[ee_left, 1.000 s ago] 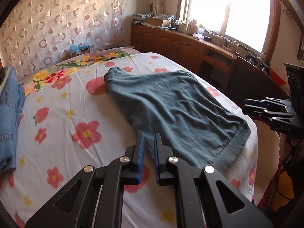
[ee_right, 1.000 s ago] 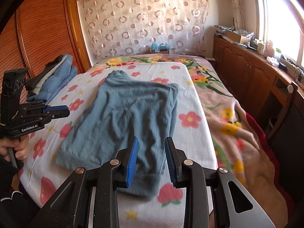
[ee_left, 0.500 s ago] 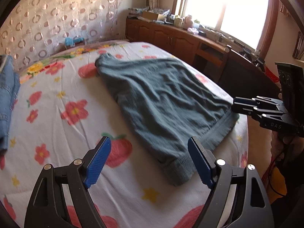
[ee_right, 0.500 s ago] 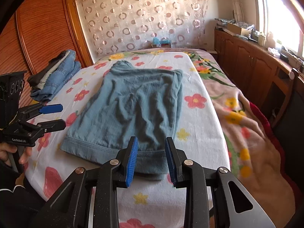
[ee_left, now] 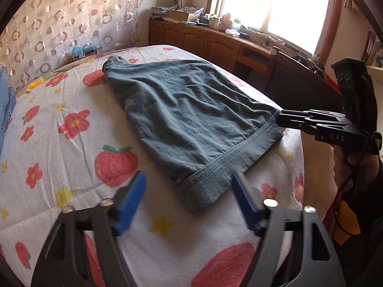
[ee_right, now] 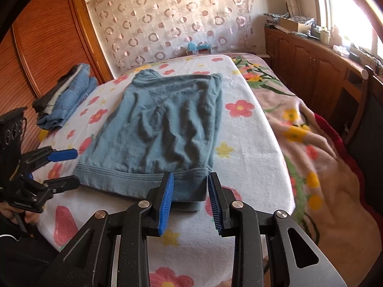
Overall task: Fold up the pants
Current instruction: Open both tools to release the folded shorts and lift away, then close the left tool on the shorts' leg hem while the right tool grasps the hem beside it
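Grey-blue pants (ee_left: pixel 191 124) lie flat on a flower-print bed sheet (ee_left: pixel 59 143), already folded lengthwise, with the waistband at the near edge and the leg ends toward the far curtain. The left gripper (ee_left: pixel 189 201) hovers over the waistband's near-left corner, its jaws spread and just now narrowing, the corner between the blue pads (ee_left: pixel 129 201) but not yet pinched. The right gripper (ee_right: pixel 190 198) sits at the waistband's other corner, jaws partly apart with the hem edge between them; no pad visibly presses cloth.

The likely next step is pinching both waistband corners to carry them toward the leg ends. The risk, judging from here: the pants are stacked in layers, so a shallow bite could catch only the top layer and peel the earlier fold open. A bite that goes too deep could snag the sheet beneath the waistband and drag it along. Uneven lifts would skew the fold. A jeans stack (ee_right: pixel 69 100) rests well left of the pants, out of the way.
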